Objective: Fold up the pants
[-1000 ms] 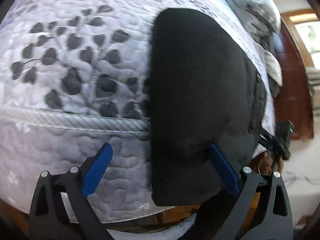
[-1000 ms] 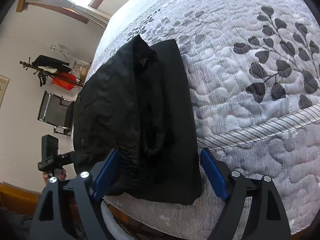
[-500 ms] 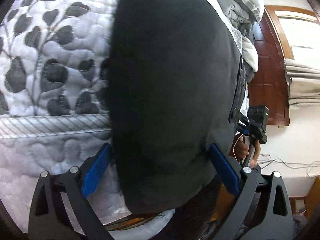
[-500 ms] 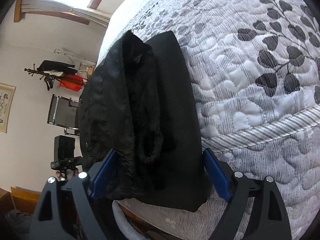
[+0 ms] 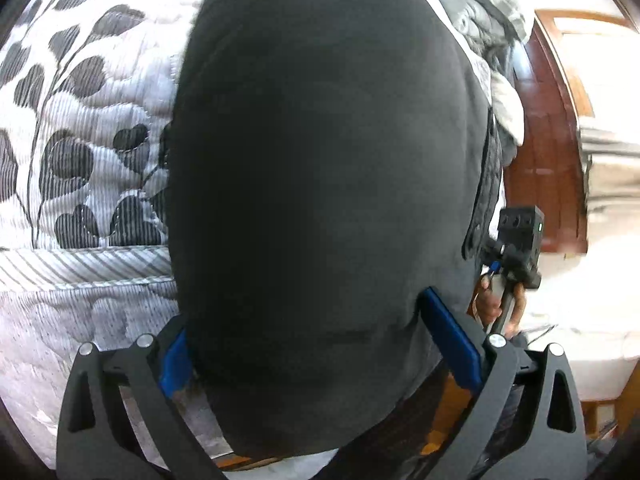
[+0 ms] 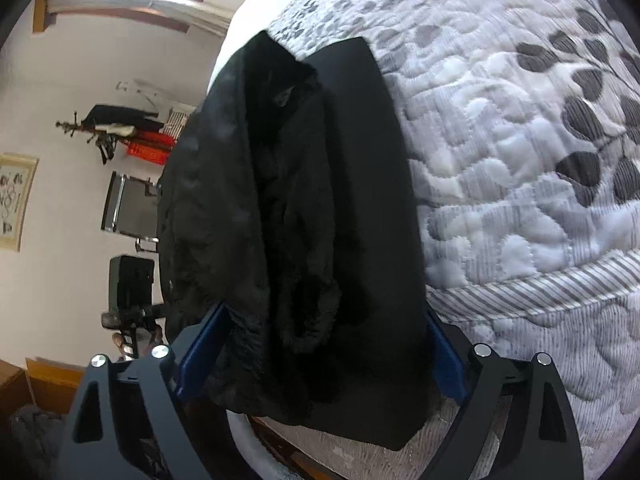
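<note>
Both grippers have closed in on the pants since a second ago; black cloth now fills most of my left view. Left gripper (image 5: 316, 344): jaws spread, blue pads (image 5: 452, 344) either side of the pants (image 5: 320, 180) near edge, not clamped. Right gripper (image 6: 320, 348): also spread wide, straddling the pants (image 6: 288, 208) bunched end. Pants lie part-folded on the quilted bed (image 6: 520, 160), near end hanging over the mattress edge. Chair (image 6: 128, 208) stands by the far wall.

Black pants (image 6: 320, 220) fill both tongs' gaps; quilt (image 6: 520, 140) beside lies bare.
</note>
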Motion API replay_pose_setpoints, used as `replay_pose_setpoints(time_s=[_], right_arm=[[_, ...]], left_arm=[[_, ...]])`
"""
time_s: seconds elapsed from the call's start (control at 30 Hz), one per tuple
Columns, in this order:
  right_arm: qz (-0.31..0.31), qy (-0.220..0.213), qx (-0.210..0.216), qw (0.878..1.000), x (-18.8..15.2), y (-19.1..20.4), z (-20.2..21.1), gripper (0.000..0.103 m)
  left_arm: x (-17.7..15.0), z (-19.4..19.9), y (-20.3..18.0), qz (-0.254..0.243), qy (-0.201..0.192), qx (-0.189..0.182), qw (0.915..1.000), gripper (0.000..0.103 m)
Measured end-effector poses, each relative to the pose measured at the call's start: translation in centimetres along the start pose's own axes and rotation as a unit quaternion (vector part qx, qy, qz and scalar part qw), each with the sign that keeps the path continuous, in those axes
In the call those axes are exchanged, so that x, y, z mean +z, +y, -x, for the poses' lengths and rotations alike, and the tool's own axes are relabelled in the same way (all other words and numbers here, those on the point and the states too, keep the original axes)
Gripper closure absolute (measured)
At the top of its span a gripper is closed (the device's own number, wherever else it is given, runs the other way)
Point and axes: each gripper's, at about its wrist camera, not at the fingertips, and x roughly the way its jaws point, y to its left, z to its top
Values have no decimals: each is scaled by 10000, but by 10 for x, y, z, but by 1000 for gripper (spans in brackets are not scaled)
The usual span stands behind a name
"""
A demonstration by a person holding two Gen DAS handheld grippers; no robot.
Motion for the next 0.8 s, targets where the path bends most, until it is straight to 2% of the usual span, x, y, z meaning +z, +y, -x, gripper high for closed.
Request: replay_pose_setpoints(time_s=[0.1, 0.23, 0.27, 0.33, 0.4, 0.47, 0.8], right_arm=[[102, 5, -51, 9999, -2, 3, -3, 12], [28, -28, -6, 10000, 0, 3, -9, 10], [74, -86, -42, 9999, 0, 6, -9, 12], [185, -130, -112, 9997, -3, 10, -7, 23], [283, -215, -109, 9993, -4, 14, -2, 38], [323, -307, -107, 9990, -7, 17, 3, 43], [504, -565, -300, 9967, -10, 34, 9, 53]], left_arm=[[2, -1, 1, 108, -24, -41, 9999, 4], [4, -3, -4, 86, -25, 80, 9999, 3], [4, -2, -5, 95, -37, 84, 9999, 4], [1, -1, -8, 63, -88, 87, 9999, 4], [-1, 0, -11, -1, -147, 140, 9998, 6], [-3, 2, -14, -53, -206, 223, 9995, 9], [-3, 19, -12, -142, -539, 216, 9982, 30]])
